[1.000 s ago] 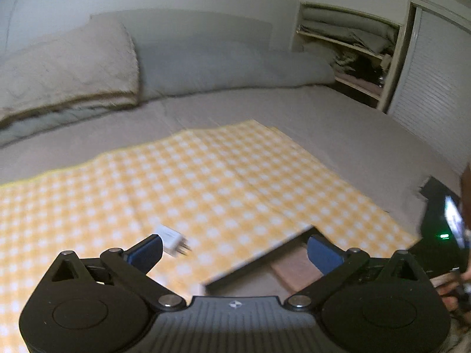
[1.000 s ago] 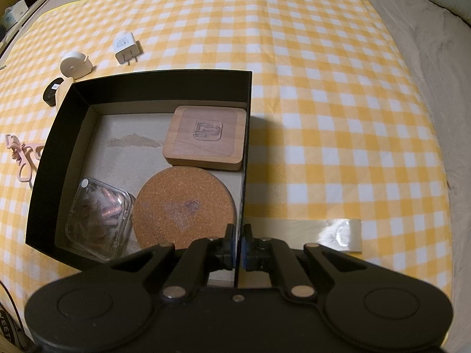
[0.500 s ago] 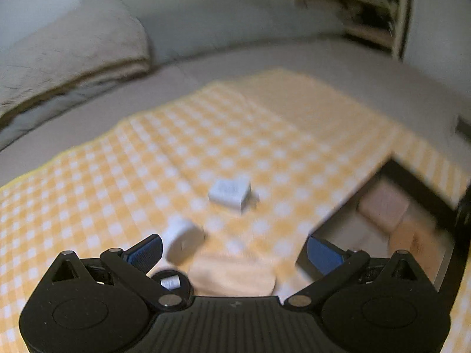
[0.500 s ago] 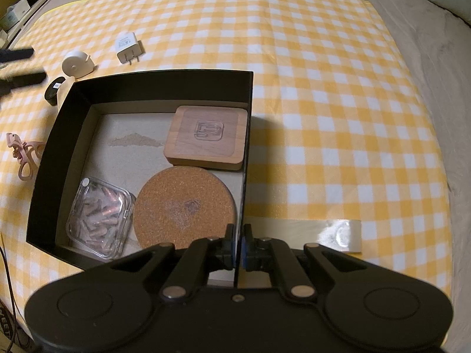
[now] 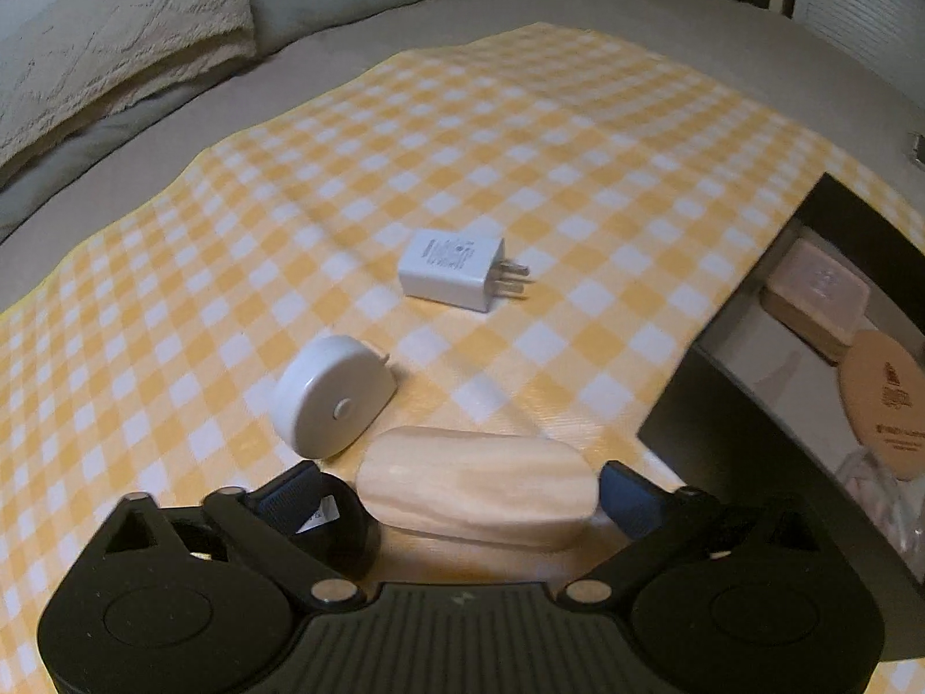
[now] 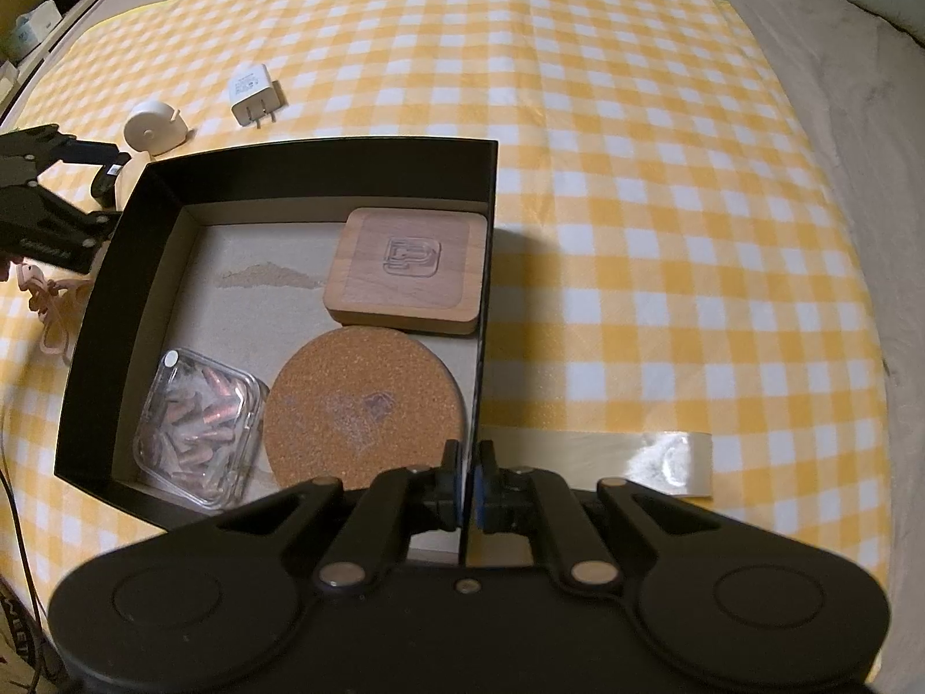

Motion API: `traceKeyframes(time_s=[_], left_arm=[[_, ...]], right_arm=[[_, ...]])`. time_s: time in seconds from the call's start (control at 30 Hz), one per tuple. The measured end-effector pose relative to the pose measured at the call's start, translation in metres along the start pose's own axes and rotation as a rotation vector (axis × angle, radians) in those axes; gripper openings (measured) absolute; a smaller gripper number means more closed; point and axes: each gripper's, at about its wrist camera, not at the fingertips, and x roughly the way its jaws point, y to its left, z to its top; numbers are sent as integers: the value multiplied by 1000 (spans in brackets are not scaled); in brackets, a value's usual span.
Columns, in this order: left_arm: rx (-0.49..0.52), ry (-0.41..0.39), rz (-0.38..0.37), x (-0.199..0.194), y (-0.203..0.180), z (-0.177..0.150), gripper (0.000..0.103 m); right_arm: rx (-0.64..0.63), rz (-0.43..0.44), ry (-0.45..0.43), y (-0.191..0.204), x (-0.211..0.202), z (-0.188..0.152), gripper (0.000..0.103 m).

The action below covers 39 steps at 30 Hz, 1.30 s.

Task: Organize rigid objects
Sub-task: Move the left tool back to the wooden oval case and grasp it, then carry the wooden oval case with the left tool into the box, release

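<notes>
The pale wooden block [image 5: 474, 488] lies on the checked cloth [image 5: 520, 133] between the spread fingers of the left gripper [image 5: 457, 488], neither pad visibly touching it. A black round item with a white label [image 5: 324, 512] sits just beside the block, at the gripper's left finger. Just beyond lies the white round tape measure [image 5: 332, 399], and farther out the white plug adapter [image 5: 454, 272].

The right gripper [image 6: 468, 483] is pressed together on the near wall of the black box [image 6: 324, 159]. Inside the box, nearest, lie the cork coaster [image 6: 364, 408] and the clear case [image 6: 199, 422]; behind them sits the square wooden coaster [image 6: 407, 269]. A clear tape strip [image 6: 673, 460] lies on the cloth right of the box.
</notes>
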Motion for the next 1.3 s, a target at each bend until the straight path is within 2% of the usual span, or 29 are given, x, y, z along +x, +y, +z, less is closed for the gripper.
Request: traceKeyframes(time_s=[0.13, 0.2, 0.37, 0.53, 0.7, 0.83, 0.97, 1.07, 1.13, 1.3], left_arm=[[-3, 6, -12, 3, 2, -1, 93], [-1, 11, -9, 3, 2, 2, 88], [-20, 19, 10, 3, 2, 7, 88], [-117, -18, 15, -13, 5, 16, 88], [-266, -125, -63, -49, -1, 29, 88], [-354, -155, -147, -68, -24, 38, 88], [-425, -135, -229, -74, -56, 46, 88], [-479, -107, -253, -72, -76, 46, 88], [-516, -89, -247, -67, -87, 46, 88], [-643, -25, -172, -46, -98, 45, 88]], right_arm=[[-2, 1, 0, 0, 0, 0, 5], [-4, 4, 0, 2, 0, 1, 5], [-3, 1, 0, 1, 0, 0, 5], [-3, 1, 0, 1, 0, 0, 5], [-2, 2, 0, 0, 1, 0, 5], [-3, 2, -1, 0, 0, 0, 5], [-4, 0, 0, 0, 0, 0, 5], [-5, 0, 0, 0, 0, 0, 5], [-7, -2, 0, 1, 0, 1, 5], [-7, -2, -1, 1, 1, 1, 5]])
